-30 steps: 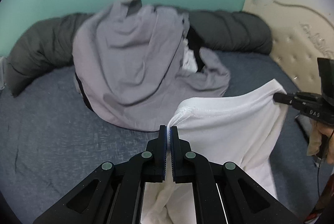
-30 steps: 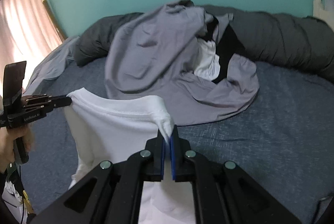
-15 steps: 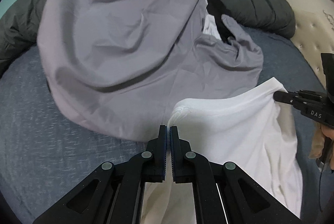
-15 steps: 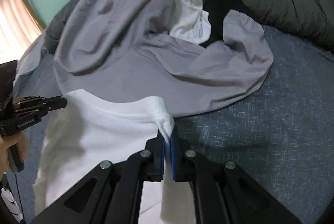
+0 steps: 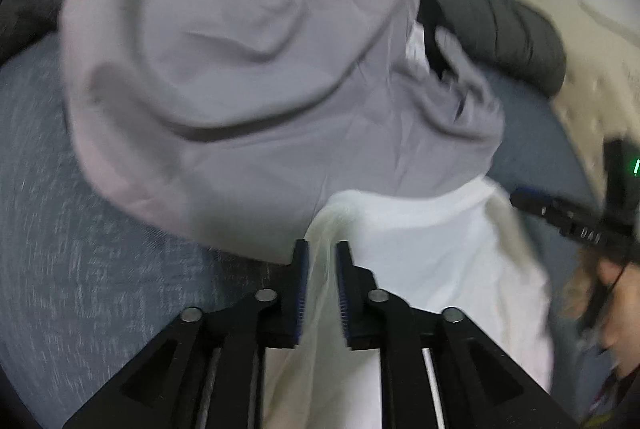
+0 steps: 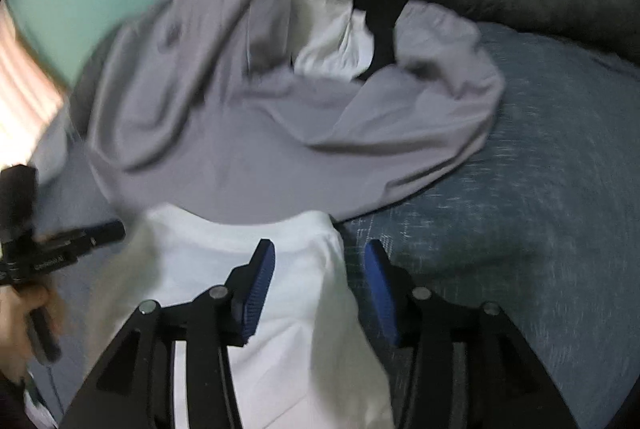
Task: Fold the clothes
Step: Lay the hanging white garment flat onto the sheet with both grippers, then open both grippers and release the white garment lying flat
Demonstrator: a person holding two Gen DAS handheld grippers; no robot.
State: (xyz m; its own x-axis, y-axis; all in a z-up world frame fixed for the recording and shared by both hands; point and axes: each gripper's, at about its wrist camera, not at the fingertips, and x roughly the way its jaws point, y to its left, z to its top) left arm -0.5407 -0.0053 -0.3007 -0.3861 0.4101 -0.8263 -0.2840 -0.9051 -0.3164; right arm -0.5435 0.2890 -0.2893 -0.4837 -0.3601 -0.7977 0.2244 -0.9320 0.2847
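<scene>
Jaws of both grippers stand apart, gripping nothing: the left gripper point(image 5: 321, 261) narrowly, the right gripper point(image 6: 320, 261) wider. Between each pair lies a top corner of the white cotton shirt point(image 6: 244, 261), spread crosswise on the blue bed point(image 6: 520, 197).

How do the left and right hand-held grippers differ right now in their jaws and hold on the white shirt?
The left hand-held gripper has its jaws only slightly apart, with the white shirt edge running through the narrow gap. The right hand-held gripper has its jaws spread wide, and the shirt corner lies loose between them, nearer the left pad. Neither pinches the cloth. Both sit over the shirt, just before the grey garment on the bed.
</scene>
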